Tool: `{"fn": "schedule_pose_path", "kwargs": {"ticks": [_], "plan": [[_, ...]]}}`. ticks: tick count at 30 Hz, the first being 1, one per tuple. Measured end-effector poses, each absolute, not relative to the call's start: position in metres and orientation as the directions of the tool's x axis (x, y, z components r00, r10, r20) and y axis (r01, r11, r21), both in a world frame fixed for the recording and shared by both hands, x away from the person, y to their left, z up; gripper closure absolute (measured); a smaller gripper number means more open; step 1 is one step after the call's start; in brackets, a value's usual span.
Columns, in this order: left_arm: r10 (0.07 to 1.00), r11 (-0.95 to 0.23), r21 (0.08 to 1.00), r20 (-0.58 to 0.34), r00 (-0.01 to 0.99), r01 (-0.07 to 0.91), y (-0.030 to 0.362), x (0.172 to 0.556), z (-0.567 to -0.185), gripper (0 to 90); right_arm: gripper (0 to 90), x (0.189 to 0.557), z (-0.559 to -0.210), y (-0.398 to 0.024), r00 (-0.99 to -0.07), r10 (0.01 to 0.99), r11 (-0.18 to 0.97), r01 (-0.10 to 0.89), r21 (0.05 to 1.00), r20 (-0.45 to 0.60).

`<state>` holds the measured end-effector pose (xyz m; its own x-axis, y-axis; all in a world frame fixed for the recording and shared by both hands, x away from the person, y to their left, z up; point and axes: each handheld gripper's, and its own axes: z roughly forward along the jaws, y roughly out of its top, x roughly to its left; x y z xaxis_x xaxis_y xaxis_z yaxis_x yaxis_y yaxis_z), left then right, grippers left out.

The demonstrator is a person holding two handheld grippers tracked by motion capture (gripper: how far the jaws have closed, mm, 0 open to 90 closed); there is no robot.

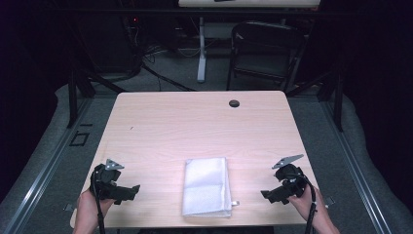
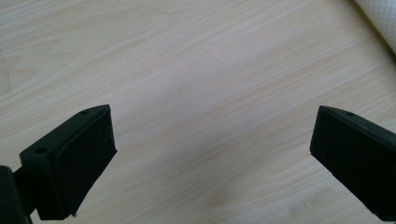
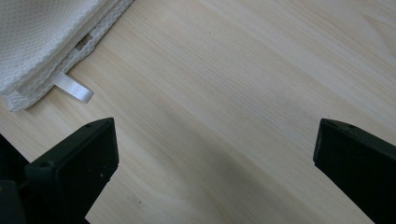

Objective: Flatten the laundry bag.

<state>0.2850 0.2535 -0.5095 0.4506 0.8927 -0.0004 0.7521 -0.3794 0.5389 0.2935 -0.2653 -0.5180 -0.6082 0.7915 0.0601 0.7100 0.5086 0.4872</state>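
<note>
A folded white towel (image 1: 206,186) lies near the table's front edge, midway between the two hands. Its corner shows at the top right of the left gripper view (image 2: 383,18), and its layered edge with a small white loop tag (image 3: 74,87) shows at the top left of the right gripper view, where the towel (image 3: 42,32) lies flat. My left gripper (image 1: 130,191) rests at the front left, jaws wide open over bare wood (image 2: 212,154). At the front right my right gripper (image 1: 267,195) points toward the towel, open as well, nothing between its jaws (image 3: 215,158).
The light wooden table (image 1: 195,126) has a small dark round disc (image 1: 234,103) near its far edge. Beyond the table stand a black folding chair (image 1: 265,48) and a white desk leg (image 1: 201,53) among floor cables. Dark frame rails run along both sides.
</note>
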Motion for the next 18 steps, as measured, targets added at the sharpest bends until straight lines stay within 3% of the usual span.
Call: {"fn": "schedule_pose_path", "kwargs": {"ticks": [5, 18], "plan": [[0.885, -0.381, 0.534, -0.027, 0.465, 0.755, 0.249, 0.29, -0.511, 0.3, 0.0, 0.295, -0.521, -0.265, -0.618, 0.782, 0.517, 0.716, 0.47, 0.081], [0.871, -0.406, 0.577, 0.009, 0.491, 0.709, 0.224, 0.282, -0.5, 0.4, 0.0, 0.292, -0.516, -0.26, -0.609, 0.79, 0.51, 0.714, 0.479, 0.067]]}}
